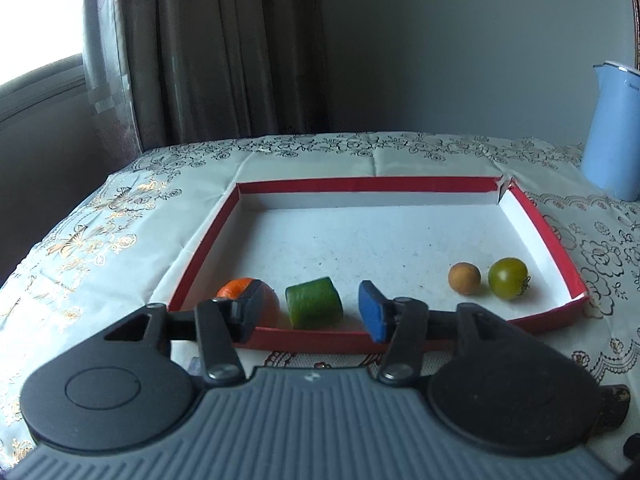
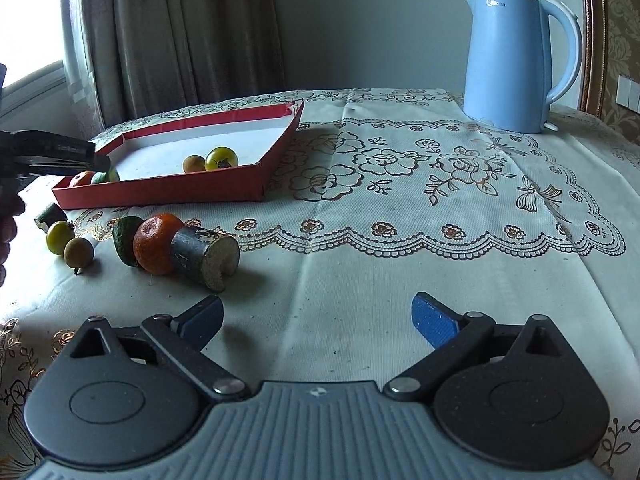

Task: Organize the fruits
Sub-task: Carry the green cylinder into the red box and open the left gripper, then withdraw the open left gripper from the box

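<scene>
Left wrist view, and the shallow red cardboard tray with the white floor (image 1: 536, 216) is the landmark here: along its near wall sit an orange mandarin (image 1: 236, 288) at the left, a green cut cucumber chunk (image 1: 314, 303) just beside it, then well to the right a small tan round fruit (image 1: 464, 277) almost touching a green cherry tomato (image 1: 508, 278). The left gripper (image 1: 314, 312) hangs over that near wall with its jaws partly apart, the cucumber chunk between them, pads not pressing on it. In front of the tray, on the floral lace tablecloth (image 2: 400, 208), more fruit waits: a second orange mandarin (image 2: 157, 243) wedged between a dark green slice (image 2: 125, 241) and a grey cylindrical block (image 2: 204, 254), with a yellow-green tomato (image 2: 59, 237) and a brown round fruit (image 2: 79, 253) further left. The right gripper (image 2: 316, 320) hovers nearer the camera, jaws spread wide, nothing between them. Beyond the tray to the right stands a pale blue electric kettle (image 2: 516, 60).
</scene>
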A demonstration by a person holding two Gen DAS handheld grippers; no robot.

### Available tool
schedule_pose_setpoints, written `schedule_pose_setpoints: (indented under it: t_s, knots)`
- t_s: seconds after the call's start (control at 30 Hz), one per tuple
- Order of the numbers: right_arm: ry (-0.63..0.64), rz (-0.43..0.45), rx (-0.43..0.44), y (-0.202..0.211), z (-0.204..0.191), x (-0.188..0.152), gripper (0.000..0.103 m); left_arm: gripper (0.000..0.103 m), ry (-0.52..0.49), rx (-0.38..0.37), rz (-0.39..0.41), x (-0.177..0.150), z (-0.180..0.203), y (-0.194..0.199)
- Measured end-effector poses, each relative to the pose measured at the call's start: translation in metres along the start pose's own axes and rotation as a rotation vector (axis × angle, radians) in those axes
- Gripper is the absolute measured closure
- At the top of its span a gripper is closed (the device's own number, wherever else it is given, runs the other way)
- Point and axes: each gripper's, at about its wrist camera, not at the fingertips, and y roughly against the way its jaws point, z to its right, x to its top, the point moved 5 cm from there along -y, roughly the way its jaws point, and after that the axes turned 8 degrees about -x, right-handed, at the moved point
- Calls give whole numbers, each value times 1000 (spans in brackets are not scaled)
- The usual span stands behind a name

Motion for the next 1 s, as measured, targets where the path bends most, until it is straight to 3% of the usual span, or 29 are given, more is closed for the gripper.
schedule_pose_setpoints:
  t_s: [0.03,0.1,0.13,0.3,0.4,0.67,0.87,1.0]
  knots:
    - [0,0,0,0,0,0,1,37,-2,-1,29,0,-1,12]
    - [0,0,0,0,0,0,1,15,-11,7,76,-3,-7,36]
    - [-1,0,1,0,0,0,1,10,-8,17,94,-5,-12,47]
    - [5,-2,-4,0,-1,0,1,0,40,121,139,-29,-55,87]
    - [13,-3,-9,0,-2,0,1,0,77,201,119,-48,-85,93]
    - [5,14,16,4,0,0,2,0,194,308,34,-87,-139,78]
    - [98,90,82,17,-15,0,2,0,232,250,3,-94,-145,75]
    - [236,133,118,23,-32,3,2,0,267,230,-20,-97,-148,72]
